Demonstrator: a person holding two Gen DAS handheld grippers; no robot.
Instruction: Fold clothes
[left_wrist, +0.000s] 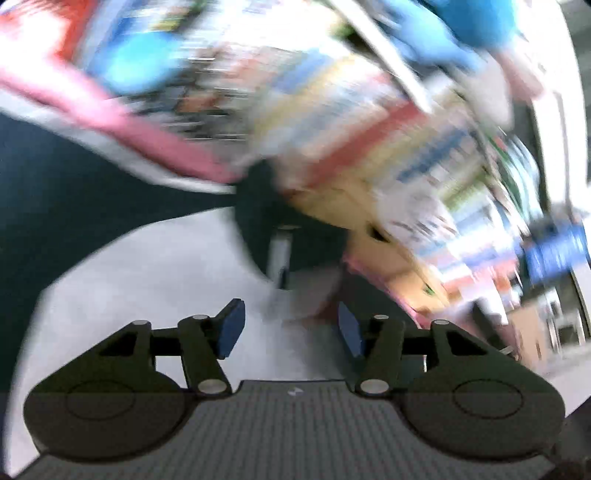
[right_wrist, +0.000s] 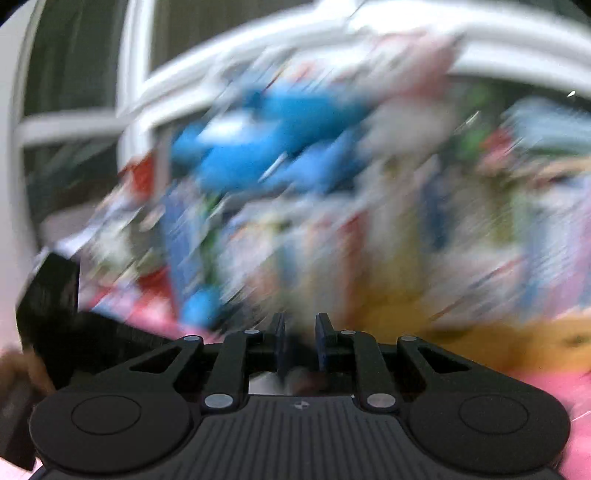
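My left gripper (left_wrist: 291, 328) is released, its blue pads (left_wrist: 232, 330) standing apart with nothing between them over a pale surface (left_wrist: 147, 280). The brightly printed garment (left_wrist: 332, 122) with its pink edge shows only as a blur ahead and above it. My right gripper (right_wrist: 300, 341) has its pads close together, but through the blur I cannot tell whether they pinch the printed cloth (right_wrist: 332, 240) filling that view.
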